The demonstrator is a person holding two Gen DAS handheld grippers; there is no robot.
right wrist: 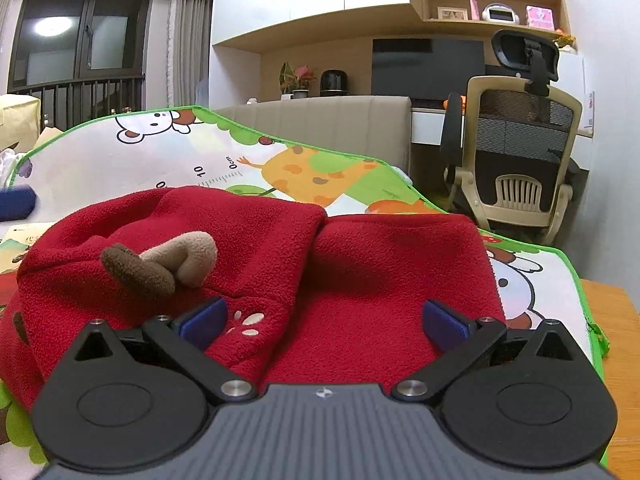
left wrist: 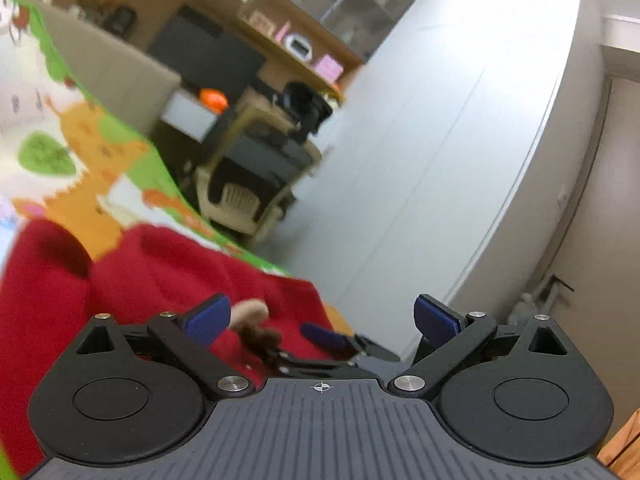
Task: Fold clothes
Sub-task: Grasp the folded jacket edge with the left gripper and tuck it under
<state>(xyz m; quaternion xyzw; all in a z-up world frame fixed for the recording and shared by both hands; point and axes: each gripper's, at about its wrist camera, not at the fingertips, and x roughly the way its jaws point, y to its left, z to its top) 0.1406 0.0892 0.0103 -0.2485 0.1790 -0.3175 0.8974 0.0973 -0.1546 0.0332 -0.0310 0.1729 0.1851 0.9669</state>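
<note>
while both grippers stand with their jaws wide apart and hold nothing, the red fleece garment (right wrist: 360, 280) lies in a soft heap on the cartoon play mat (right wrist: 120, 160). the mat has a green border and pictures of a giraffe, white bears and a printed ruler scale.

in the right wrist view, the right gripper (right wrist: 324, 322) hovers low over the near part of the garment, and its blue fingertips (right wrist: 204, 322) are spread over the red cloth without pinching it. a beige and brown plush antler (right wrist: 160, 266) sticks up from the left part of the garment, which looks like a hood. just beside the left blue pad there is a small white paw print (right wrist: 246, 322) on the fleece. behind the mat stand a beige padded headboard (right wrist: 340, 120) and an office chair (right wrist: 520, 152) with a mesh back, and further back a shelf (right wrist: 492, 20) with small things on it. the orange wooden floor (right wrist: 612, 320) shows at the right of the mat.

in the left wrist view, which is tilted and a little blurred, the left gripper (left wrist: 322, 316) is also wide open. the garment (left wrist: 140, 280) fills the lower left, and the antler (left wrist: 256, 320) shows between the pads. the other gripper (left wrist: 332, 344) is seen below, near the edge of the red cloth. a white wardrobe (left wrist: 440, 140) fills the right side.
</note>
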